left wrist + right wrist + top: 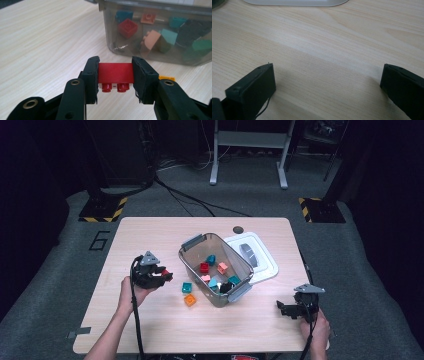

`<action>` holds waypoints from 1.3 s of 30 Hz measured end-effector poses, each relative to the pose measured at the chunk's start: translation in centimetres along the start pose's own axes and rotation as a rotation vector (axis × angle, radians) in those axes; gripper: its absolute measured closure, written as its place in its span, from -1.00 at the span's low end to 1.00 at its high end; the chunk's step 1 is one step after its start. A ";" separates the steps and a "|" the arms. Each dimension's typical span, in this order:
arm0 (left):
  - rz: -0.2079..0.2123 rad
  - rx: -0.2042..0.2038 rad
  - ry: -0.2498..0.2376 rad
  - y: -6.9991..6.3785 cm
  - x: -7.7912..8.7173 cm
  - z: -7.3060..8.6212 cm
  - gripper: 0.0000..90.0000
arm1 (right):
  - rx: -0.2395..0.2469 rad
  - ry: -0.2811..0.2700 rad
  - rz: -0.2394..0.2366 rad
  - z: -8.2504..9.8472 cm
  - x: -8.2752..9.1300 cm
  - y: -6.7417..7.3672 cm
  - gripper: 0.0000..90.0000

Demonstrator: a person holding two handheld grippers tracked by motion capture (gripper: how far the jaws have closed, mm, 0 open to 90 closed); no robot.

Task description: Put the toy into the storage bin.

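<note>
Beside the bin (192, 261), left claw (115, 75) clamps red brick (115, 72), ends hidden; right claw (327, 82) gapes.

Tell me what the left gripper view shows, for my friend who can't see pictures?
The left gripper pinches a red toy brick between its two black jaws, with the brick's studs facing the camera. Behind it, on the pale wooden table, stands a clear plastic bin holding red, orange, pink and teal bricks.
</note>
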State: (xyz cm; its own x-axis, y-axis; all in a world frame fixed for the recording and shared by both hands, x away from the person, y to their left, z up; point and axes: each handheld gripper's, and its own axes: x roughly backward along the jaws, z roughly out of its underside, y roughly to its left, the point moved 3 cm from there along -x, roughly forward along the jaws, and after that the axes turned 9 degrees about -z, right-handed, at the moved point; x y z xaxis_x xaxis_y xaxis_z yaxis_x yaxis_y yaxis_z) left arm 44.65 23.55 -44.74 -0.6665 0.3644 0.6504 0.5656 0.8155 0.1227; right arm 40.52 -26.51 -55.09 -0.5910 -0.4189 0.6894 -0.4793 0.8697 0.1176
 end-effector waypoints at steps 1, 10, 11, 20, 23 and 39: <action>-0.007 0.002 -0.009 0.1 0.1 -0.6 0.31 | 0.003 0.002 -0.002 0.0 0.0 0.0 -1.00; -0.036 0.015 -0.040 1.6 0.9 -3.2 0.31 | 0.002 0.001 -0.002 0.0 0.0 0.0 -1.00; -0.036 0.023 -0.050 1.7 0.9 -3.5 0.31 | 0.002 0.001 -0.001 0.0 0.0 0.0 -1.00; -0.046 0.004 -0.083 2.0 1.3 -6.3 0.31 | 0.002 0.001 -0.001 0.0 0.0 0.0 -1.00; -0.049 0.000 -0.091 2.0 1.4 -7.2 0.31 | 0.002 0.001 -0.001 0.0 0.0 0.0 -1.00; -0.038 -0.056 -0.134 0.2 0.7 -11.8 0.31 | 0.002 0.001 -0.001 0.0 0.0 0.0 -1.00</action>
State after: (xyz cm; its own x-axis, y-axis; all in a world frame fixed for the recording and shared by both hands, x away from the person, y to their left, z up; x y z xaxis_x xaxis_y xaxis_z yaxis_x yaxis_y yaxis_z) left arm 50.07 18.65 -35.41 -0.7451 0.3934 0.5386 0.5621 0.8051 0.1895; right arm 40.51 -26.52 -55.09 -0.5895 -0.4198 0.6901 -0.4814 0.8686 0.1173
